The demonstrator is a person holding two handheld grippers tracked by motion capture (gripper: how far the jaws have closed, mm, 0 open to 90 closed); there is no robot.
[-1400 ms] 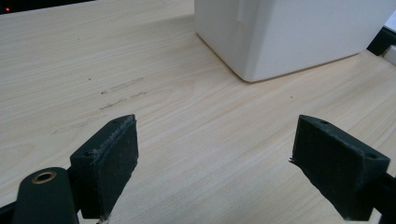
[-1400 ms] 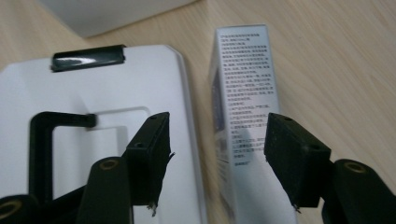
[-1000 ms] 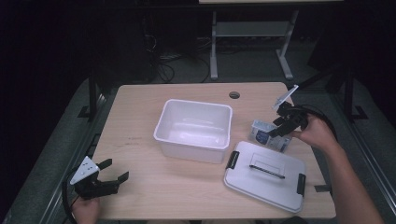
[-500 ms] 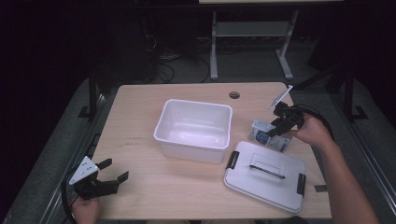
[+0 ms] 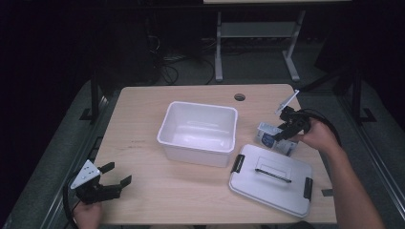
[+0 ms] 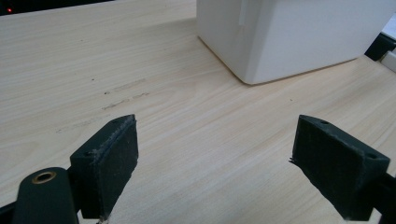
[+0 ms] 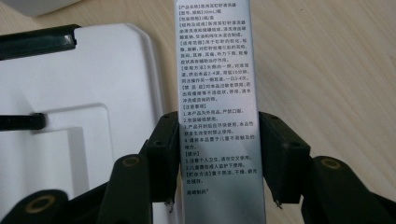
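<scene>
**Right gripper pinches the small box beside the lid**

Left gripper (image 5: 111,182) sits at the near left corner of the table (image 5: 143,114), its jaws spread wide over bare wood with nothing between them; in its own view the white tub (image 6: 299,37) stands well ahead and to the right.

Nearer the right edge, the flat grey lid (image 5: 272,179) lies on the table with its black handle up and a black latch at each end, just right of the tub (image 5: 200,133).

Just beyond the lid, the right gripper (image 7: 219,154) has its jaws pressed against the two long sides of a small printed box (image 7: 217,93). Seen from above, this box (image 5: 267,133) lies at the far right of the table, near the lid's far edge. Its long axis runs straight away along the gripper's own line, so the grip crosses the narrow width.

The open tub lies to the left of the box, across a short stretch of table. The right hand (image 5: 317,136) is by far the nearer one, so any carry into the tub would likely be a leftward lift over its right wall.
</scene>
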